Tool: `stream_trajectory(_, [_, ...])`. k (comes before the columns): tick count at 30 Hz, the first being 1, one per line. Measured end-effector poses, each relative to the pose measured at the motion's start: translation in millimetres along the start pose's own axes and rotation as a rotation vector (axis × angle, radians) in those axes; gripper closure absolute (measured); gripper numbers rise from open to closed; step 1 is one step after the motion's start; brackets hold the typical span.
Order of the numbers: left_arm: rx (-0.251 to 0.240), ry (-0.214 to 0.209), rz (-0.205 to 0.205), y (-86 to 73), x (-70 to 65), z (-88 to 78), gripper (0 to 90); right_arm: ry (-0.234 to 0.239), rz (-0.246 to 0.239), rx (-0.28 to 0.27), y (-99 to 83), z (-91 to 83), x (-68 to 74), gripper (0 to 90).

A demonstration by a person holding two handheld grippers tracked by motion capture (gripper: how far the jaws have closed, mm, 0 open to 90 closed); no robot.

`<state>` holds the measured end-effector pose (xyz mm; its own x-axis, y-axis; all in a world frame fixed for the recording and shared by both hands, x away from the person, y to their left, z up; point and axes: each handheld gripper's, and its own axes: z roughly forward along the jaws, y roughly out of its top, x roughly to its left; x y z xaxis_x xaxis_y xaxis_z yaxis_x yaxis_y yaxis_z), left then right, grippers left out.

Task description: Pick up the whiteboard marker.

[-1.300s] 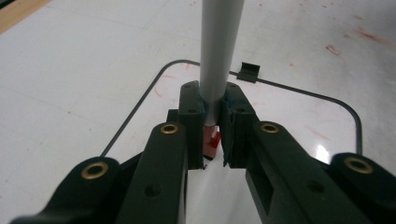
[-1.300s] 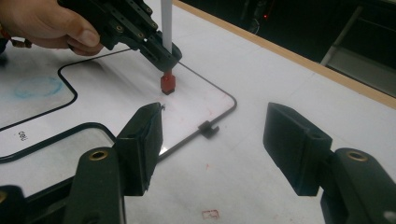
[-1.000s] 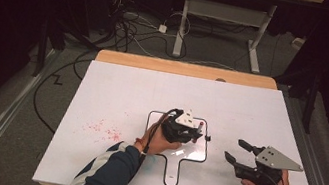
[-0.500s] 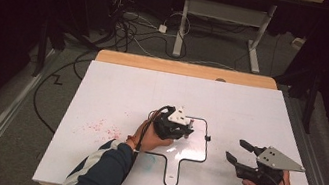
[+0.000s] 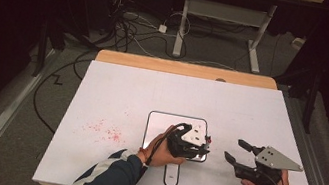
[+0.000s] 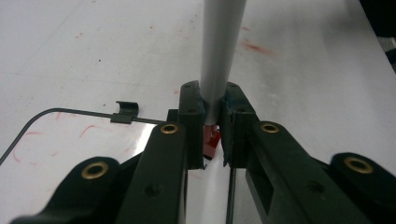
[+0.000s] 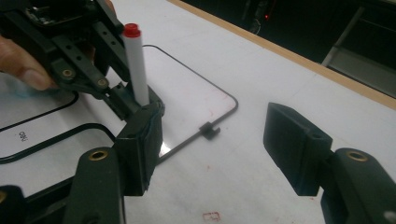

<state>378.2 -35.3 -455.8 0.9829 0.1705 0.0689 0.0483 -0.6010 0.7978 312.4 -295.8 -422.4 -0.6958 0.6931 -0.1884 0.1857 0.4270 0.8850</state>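
Observation:
A small whiteboard [image 5: 162, 122] with a handle lies on the white table. My left gripper [image 5: 203, 144] hovers over its near right corner, shut on a marker [image 6: 222, 46] with a pale barrel and a red end [image 7: 131, 30]. The marker stands upright between the pads, its red tip [image 6: 212, 140] down at the whiteboard [image 6: 70, 140], which bears faint red strokes. My right gripper [image 5: 234, 150] is held to the right of the board, open with nothing between its fingers. In the right gripper view, the left gripper [image 7: 126, 100] and marker stand just beyond my right gripper [image 7: 219, 140].
Red ink specks [image 5: 108, 131] stain the table [image 5: 260, 113] left of the board. A small black clip [image 7: 208, 129] sits on the board's edge. A wooden strip [image 5: 186, 69] runs along the table's far side; cables [image 5: 128, 25] and desk legs lie on the floor beyond.
My left gripper, still holding the marker, has shifted a little left and then right and nearer, to the board's near right corner. The right gripper has stayed put.

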Motion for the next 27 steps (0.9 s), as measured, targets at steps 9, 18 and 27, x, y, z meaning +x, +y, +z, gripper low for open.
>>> stream_trajectory(9, [0.029, 0.041, -0.023, -9.0, 21.5, -13.9, 78.8, -0.012, 0.002, -0.006, -0.1, -4.2, -1.3, 38.6])
stream_trajectory(18, [0.025, -0.004, 0.026, -6.2, 10.3, -10.9, 78.7, -0.013, 0.009, 0.000, -0.9, -3.5, -1.5, 38.6])
stream_trajectory(27, [-0.012, 0.073, -0.066, -1.3, 51.7, 5.9, 78.7, -0.006, 0.000, 0.002, 0.0, -0.9, -0.8, 38.5])
